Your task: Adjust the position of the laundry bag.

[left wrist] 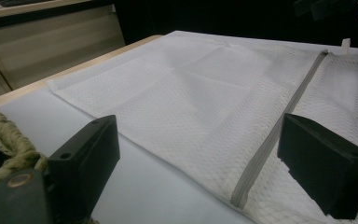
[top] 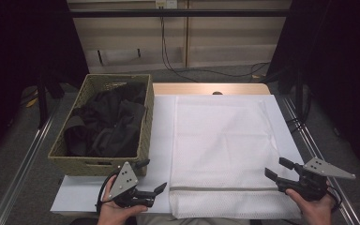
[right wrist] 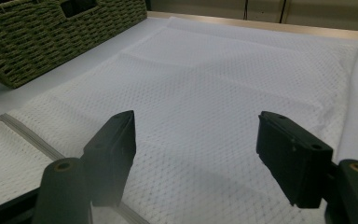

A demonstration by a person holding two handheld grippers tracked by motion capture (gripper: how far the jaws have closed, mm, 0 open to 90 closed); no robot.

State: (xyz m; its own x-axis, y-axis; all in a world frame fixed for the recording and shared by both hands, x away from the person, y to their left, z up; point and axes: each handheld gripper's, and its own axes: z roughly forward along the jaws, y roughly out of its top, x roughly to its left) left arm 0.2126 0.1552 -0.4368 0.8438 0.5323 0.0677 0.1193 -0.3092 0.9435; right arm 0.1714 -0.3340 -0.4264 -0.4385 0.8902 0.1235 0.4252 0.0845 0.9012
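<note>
Mesh laundry bag [top: 225, 150]: lies flat on the white table cover [top: 161, 122], right of the woven basket [top: 143, 136]; its grey zipper [top: 225, 189] runs across the near end, closed as far as I can tell
Dark clothes [top: 105, 124]: piled in the basket, none out yet
Step in hand: I judge it to be getting the bag open, so the zipper comes first
Doing it well: I pin the mesh beside the zipper with one gripper and look for the pull with the other; I cannot make out the pull, so I check the zipper ends before I close on anything
Left gripper [top: 151, 177]: jaws wide apart, holding nothing, poised off the bag's near left corner, close to the basket
Right gripper [top: 278, 168]: jaws wide apart, empty, hovering over the bag's near right edge
Risk: pinching both mesh layers together would keep the mouth shut
</note>
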